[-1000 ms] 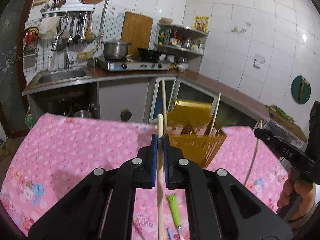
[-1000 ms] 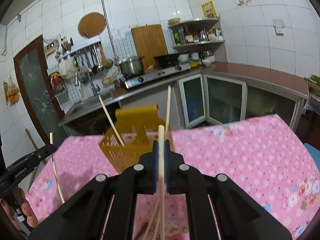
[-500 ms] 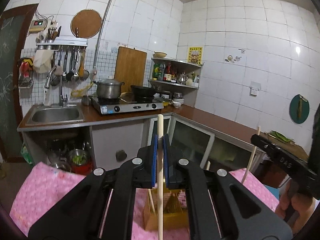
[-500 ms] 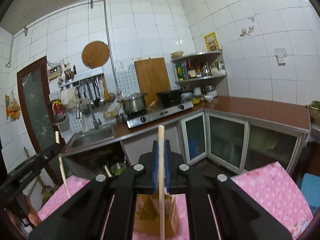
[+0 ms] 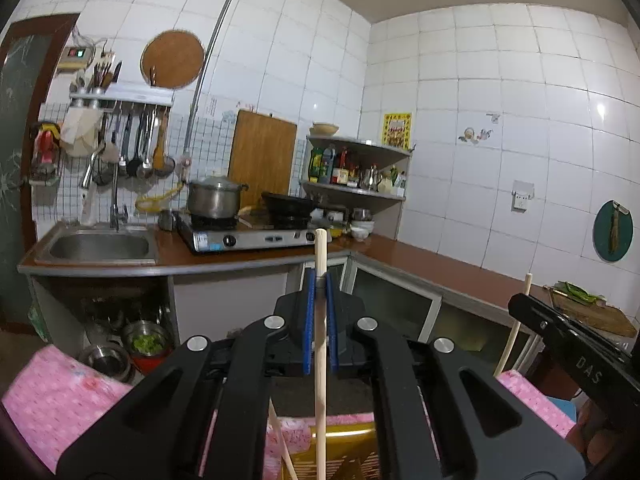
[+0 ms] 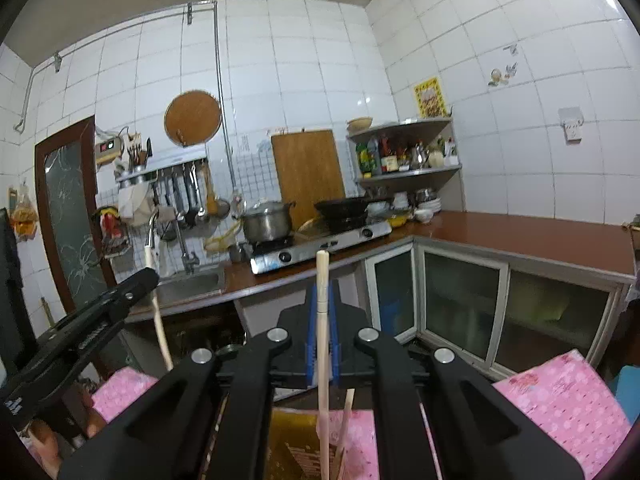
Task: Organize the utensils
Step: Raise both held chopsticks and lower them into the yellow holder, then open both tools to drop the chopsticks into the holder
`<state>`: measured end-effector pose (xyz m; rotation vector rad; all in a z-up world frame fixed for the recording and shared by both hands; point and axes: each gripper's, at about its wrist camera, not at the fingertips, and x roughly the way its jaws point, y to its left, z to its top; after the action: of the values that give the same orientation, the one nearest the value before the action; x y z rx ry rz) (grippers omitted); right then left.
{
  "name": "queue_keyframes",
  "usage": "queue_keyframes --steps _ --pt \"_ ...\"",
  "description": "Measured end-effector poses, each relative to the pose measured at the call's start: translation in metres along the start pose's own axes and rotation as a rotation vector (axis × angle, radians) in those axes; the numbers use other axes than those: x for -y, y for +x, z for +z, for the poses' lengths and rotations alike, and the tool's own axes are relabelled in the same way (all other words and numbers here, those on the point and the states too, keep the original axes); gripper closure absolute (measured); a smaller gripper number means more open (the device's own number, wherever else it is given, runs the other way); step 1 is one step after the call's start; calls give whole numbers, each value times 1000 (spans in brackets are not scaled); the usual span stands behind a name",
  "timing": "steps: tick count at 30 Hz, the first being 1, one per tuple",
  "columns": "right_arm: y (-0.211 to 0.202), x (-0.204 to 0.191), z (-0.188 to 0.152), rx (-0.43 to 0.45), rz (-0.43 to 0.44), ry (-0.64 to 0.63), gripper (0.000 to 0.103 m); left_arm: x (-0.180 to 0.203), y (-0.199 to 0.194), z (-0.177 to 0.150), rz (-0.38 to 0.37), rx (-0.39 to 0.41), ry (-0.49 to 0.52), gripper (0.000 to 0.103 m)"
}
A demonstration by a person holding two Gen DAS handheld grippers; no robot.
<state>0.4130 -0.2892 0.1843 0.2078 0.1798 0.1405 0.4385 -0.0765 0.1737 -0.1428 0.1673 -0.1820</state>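
Two upright pale chopsticks point(image 5: 320, 344) point(image 6: 322, 344)

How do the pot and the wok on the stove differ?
The pot is shiny bare metal; the wok is black. The pot is tall, straight-sided and covered by a lid; the wok is shallow, wide and uncovered. The pot sits on the burner nearer the sink, the wok on the one nearer the corner shelf. Both rest on the same stove.

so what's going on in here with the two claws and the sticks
A person is sorting utensils with a handheld claw in each hand. The left claw is shut on a pale wooden chopstick, and the right claw is shut on another pale wooden chopstick. Both are held upright above a yellow slotted plastic basket on the pink floral tablecloth, not yet dropped in.
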Motion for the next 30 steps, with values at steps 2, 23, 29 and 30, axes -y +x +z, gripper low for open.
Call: queue_keyframes --steps 2,23,29,30 --pt "7 2 -13 -27 -1 -6 97 -6 10 -18 -7 -32 -14 99" --pt "-4 11 -73 -248 -43 -3 52 -32 -34 -74 48 -264 1 42" --pt "-34 17 -74 -285 -80 -5 52 -46 -69 -71 72 -329 0 22" --pt "-37 18 -75 -297 -82 0 52 -49 -73 -72 74 -337 0 18"
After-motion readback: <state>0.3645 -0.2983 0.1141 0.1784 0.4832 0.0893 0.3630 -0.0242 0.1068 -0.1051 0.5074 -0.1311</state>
